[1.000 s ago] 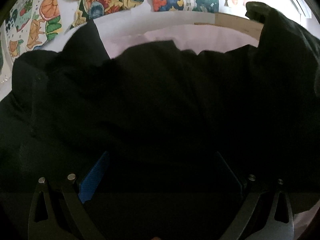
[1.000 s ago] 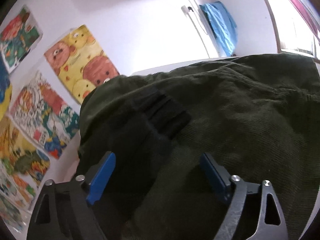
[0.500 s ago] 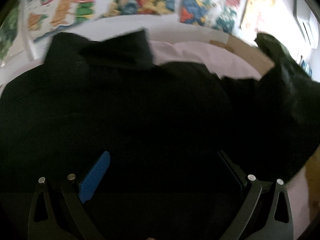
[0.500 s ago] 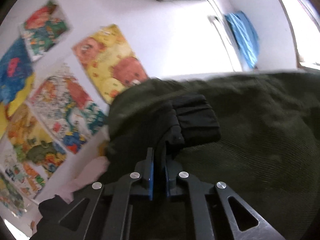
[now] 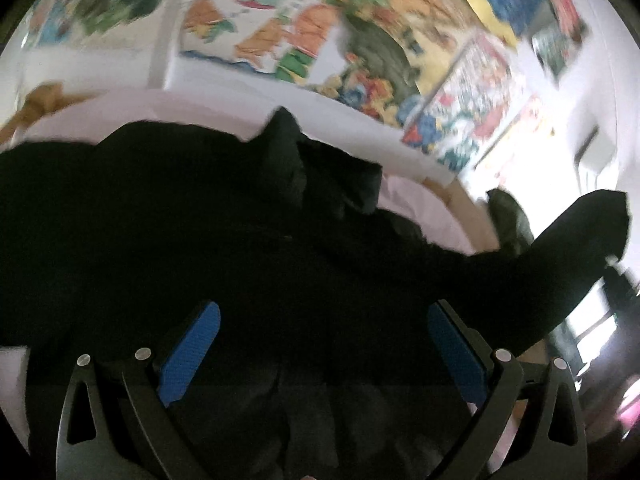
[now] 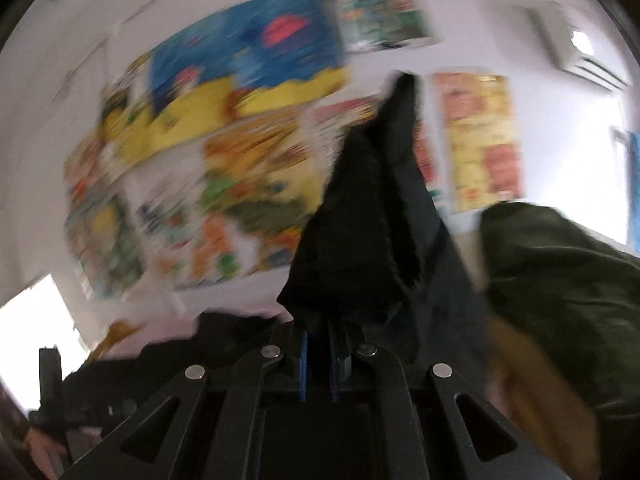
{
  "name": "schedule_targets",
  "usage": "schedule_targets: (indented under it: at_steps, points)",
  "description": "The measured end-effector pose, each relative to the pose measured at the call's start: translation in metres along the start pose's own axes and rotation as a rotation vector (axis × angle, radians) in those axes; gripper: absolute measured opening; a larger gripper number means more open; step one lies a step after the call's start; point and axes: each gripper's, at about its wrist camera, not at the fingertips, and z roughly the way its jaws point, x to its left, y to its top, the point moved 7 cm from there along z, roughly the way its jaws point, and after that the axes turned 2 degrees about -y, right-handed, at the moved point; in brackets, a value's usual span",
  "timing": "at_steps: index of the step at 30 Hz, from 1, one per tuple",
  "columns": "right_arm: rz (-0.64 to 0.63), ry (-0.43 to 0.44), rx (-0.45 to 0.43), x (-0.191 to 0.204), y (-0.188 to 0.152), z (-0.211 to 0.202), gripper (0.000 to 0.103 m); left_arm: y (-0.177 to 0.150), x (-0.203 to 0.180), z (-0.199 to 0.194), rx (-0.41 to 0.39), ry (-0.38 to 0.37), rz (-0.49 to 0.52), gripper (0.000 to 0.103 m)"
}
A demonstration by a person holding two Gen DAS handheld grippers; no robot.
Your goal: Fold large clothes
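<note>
A large black fabric garment (image 5: 208,216), soft and limp, sprawls across a pale pink bed sheet (image 5: 404,196), with one end, apparently a sleeve with a ribbed cuff (image 6: 360,216), lifted clear into the air. The right tool (image 6: 318,364) has its blue pads pressed nearly together on that cuff, which stands up above the jaws against a wall of blurred, brightly coloured children's posters (image 6: 240,92). The left tool (image 5: 322,344) hangs over the body of the garment with its blue-padded fingers (image 5: 188,354) spread wide and nothing between them. The cloth looks thick but yielding, likely light enough for one tool to raise yet prone to sagging and bunching wherever it is unsupported; hems, cuffs and seams appear the surest places to pinch, since the flat middle offers little to bite on. A second garment, dark olive green and corduroy-like (image 6: 560,280), lies just beside the black one at the right and could get caught up in a fold. A tan, wood-coloured edge (image 5: 472,216), perhaps the bed frame, shows beyond the sheet. A white wall air conditioner (image 6: 576,52) sits high at the right. Both views are heavily blurred, so finer details of the garment cannot be made out.
</note>
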Motion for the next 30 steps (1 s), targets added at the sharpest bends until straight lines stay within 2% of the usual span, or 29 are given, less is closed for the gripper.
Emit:
schedule_targets:
  at_steps: [3, 8, 11, 15, 18, 21, 24, 29, 30]
  points:
    - [-0.087, 0.067, 0.061, 0.056, -0.027, 0.027, 0.009, 0.003, 0.028, -0.02, 0.004, -0.039, -0.089, 0.102]
    - [-0.188, 0.175, 0.205, 0.132, -0.093, 0.073, 0.009, 0.002, 0.074, -0.029, 0.016, -0.095, -0.151, 0.102]
    - [-0.271, 0.223, 0.312, 0.166, -0.144, 0.097, 0.009, -0.002, 0.095, -0.027, 0.029, -0.137, -0.189, 0.102]
    - [-0.343, 0.292, 0.452, 0.195, -0.208, 0.116, 0.009, -0.005, 0.111, -0.018, 0.044, -0.203, -0.224, 0.101]
    - [-0.374, 0.323, 0.559, 0.211, -0.251, 0.127, 0.009, -0.008, 0.12, -0.004, 0.067, -0.224, -0.267, 0.101]
    - [-0.393, 0.316, 0.589, 0.216, -0.268, 0.134, 0.009, -0.014, 0.129, 0.012, 0.103, -0.208, -0.321, 0.101]
    - [-0.37, 0.327, 0.594, 0.212, -0.267, 0.135, 0.009, -0.018, 0.137, 0.024, 0.116, -0.171, -0.357, 0.099]
    - [-0.376, 0.331, 0.603, 0.212, -0.27, 0.135, 0.009, -0.012, 0.132, 0.029, 0.106, -0.231, -0.4, 0.091]
    - [-0.38, 0.331, 0.604, 0.216, -0.272, 0.133, 0.01, -0.01, 0.131, 0.03, 0.103, -0.24, -0.406, 0.085]
